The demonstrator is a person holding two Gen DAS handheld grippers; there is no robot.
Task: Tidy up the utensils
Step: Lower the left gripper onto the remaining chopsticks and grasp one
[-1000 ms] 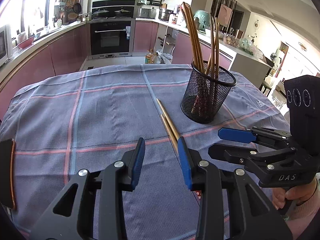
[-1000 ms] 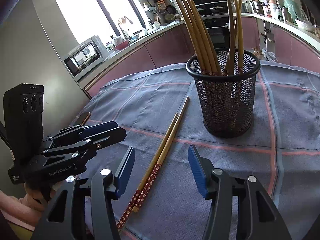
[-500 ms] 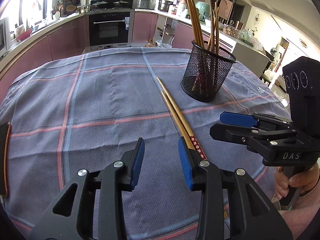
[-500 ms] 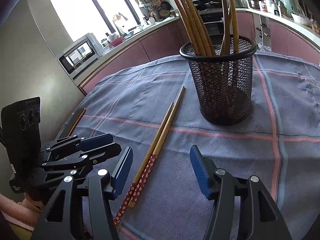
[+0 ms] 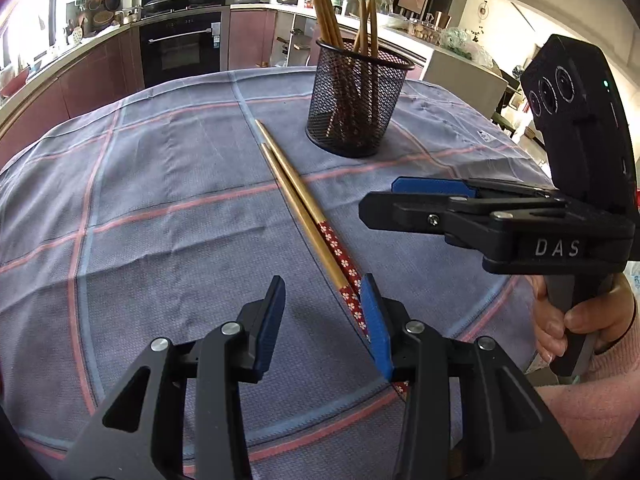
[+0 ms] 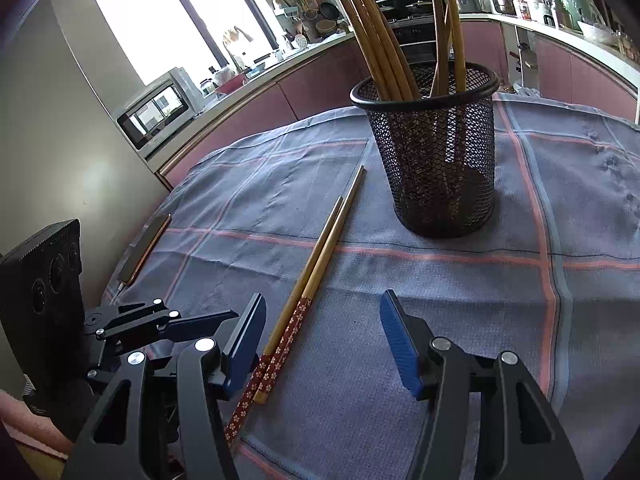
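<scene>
The left wrist view shows the right tongs (image 5: 400, 200) from the side, in the right part of the frame, with the person's hand (image 5: 576, 320) on its handle in the lower right. The right wrist view does not show that hand; instead it shows a flat dark device (image 6: 144, 248) with an orange edge, lying on the cloth at the left, and a microwave (image 6: 160, 108) on the kitchen counter in the upper left.

The pair of chopsticks (image 5: 308, 220) lies flat on the tabletop (image 5: 160, 200), which is covered with a blue-grey checked cloth. The two sticks lie side by side, touching. Their long axis runs from the lower centre of the frame up toward the mesh holder (image 5: 356, 100). The red flowered ends point to the lower edge, the thin plain ends point toward the holder and stop just beside its base.

The holder is a black mesh cup standing upright in the upper centre. Inside it stand several more wooden chopsticks (image 6: 376, 32), leaning against the rim.

The left tongs (image 5: 324, 316) is wide open and holds nothing; the red ends of the pair lie just beside its right finger. The right tongs (image 6: 324, 340) is also wide open and empty, and the red ends lie between its fingers, nearer the left one.
</scene>
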